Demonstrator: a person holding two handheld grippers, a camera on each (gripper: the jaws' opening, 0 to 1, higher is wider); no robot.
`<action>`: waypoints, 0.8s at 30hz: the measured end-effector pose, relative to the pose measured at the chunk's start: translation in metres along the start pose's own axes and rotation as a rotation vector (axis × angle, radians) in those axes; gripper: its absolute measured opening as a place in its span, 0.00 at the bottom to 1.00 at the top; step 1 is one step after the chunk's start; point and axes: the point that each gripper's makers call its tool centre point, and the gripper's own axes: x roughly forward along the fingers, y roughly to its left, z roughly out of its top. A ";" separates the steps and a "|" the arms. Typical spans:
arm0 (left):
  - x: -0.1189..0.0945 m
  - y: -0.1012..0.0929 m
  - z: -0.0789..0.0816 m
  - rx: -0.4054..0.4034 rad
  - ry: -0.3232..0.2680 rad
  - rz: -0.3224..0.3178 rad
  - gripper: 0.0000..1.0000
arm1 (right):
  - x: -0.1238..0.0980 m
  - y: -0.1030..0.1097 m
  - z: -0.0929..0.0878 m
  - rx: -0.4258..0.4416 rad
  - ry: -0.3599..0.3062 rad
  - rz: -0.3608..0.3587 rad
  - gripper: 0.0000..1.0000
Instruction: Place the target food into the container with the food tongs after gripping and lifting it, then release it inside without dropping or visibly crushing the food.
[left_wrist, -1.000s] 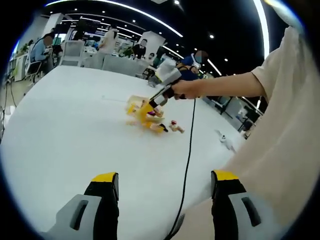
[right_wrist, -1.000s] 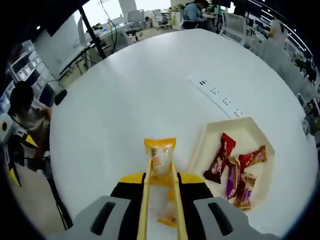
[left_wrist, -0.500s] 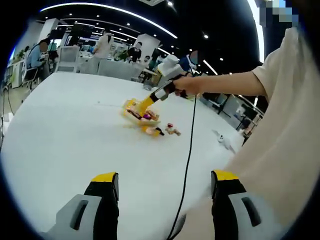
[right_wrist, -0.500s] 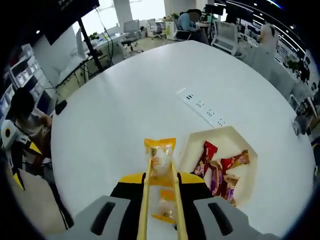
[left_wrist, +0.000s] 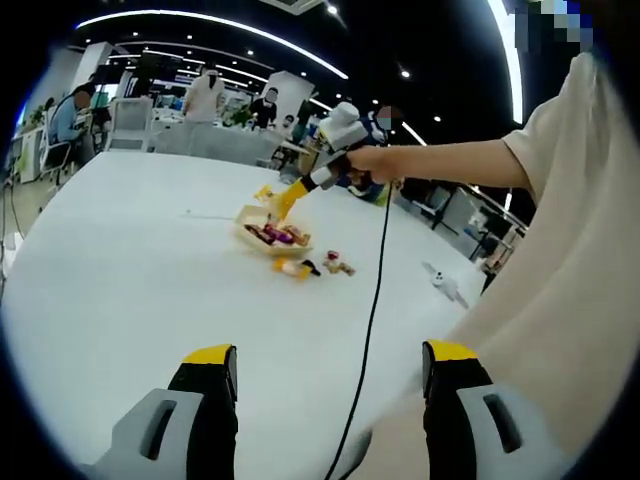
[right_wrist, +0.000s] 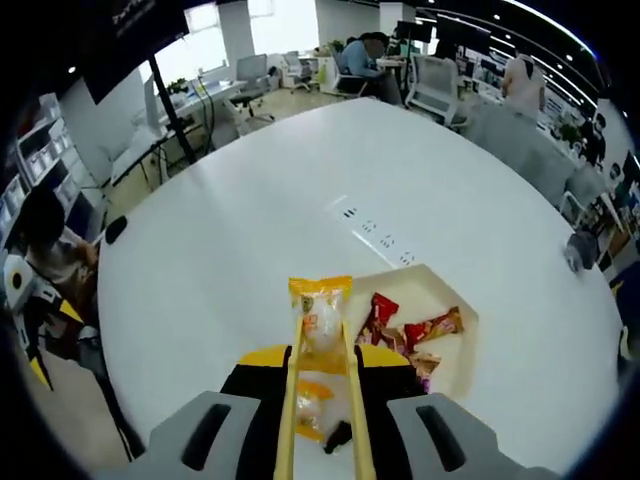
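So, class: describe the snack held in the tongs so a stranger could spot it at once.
Start at the white table, then the cream tray of red and purple packets. Just left of it, yellow tongs pinch an orange-topped clear packet, the one snack held above the table.

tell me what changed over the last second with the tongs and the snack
The right gripper rose, carrying the tongs and the yellow snack packet up above the tray; the table looks farther below. The grip on the packet stayed; the left gripper stayed open and idle.

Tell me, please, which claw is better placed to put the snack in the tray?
The right claw: its tongs already grip the snack lifted beside the tray. The left claw is open and far off.
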 end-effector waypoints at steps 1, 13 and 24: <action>0.000 0.000 0.001 0.000 -0.002 0.001 0.75 | -0.002 -0.002 0.002 0.017 -0.010 0.001 0.24; 0.004 -0.003 0.002 0.004 -0.008 0.001 0.75 | -0.015 -0.023 0.007 0.037 -0.036 -0.026 0.24; 0.004 0.000 0.002 0.000 -0.006 0.007 0.75 | -0.021 -0.046 0.014 0.048 -0.055 -0.057 0.24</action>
